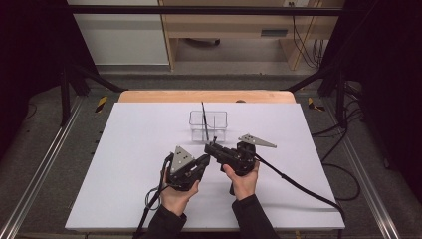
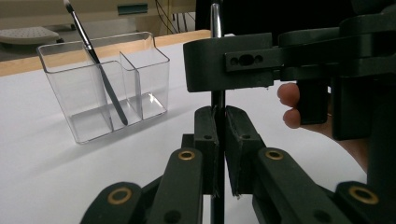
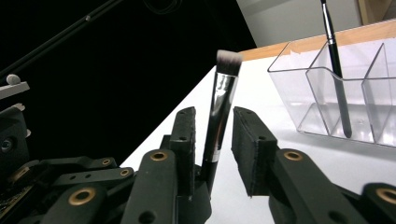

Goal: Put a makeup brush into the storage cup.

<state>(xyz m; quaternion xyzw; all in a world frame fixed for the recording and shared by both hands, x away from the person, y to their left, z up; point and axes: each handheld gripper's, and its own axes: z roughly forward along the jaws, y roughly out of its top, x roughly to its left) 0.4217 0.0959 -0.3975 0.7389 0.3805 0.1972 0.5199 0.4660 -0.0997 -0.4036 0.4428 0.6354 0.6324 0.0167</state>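
A makeup brush (image 3: 219, 107) with a shiny ferrule and pale bristle tip stands upright over the white table. My left gripper (image 2: 217, 116) is shut on its dark lower handle (image 2: 217, 100). My right gripper (image 3: 214, 114) reaches around the ferrule from the other side; one pad lies against the brush, and a gap shows at the other pad (image 3: 247, 140). In the high view the left gripper (image 1: 204, 160) and right gripper (image 1: 211, 148) meet tip to tip just in front of a clear organizer (image 1: 208, 124).
The clear divided organizer (image 2: 107, 84) holds one thin dark brush (image 2: 100, 74) leaning in its left compartment. The white table top (image 1: 124, 164) ends in a wooden edge (image 1: 206, 96) at the back. Black cables (image 1: 298, 184) trail from both grippers toward the near edge.
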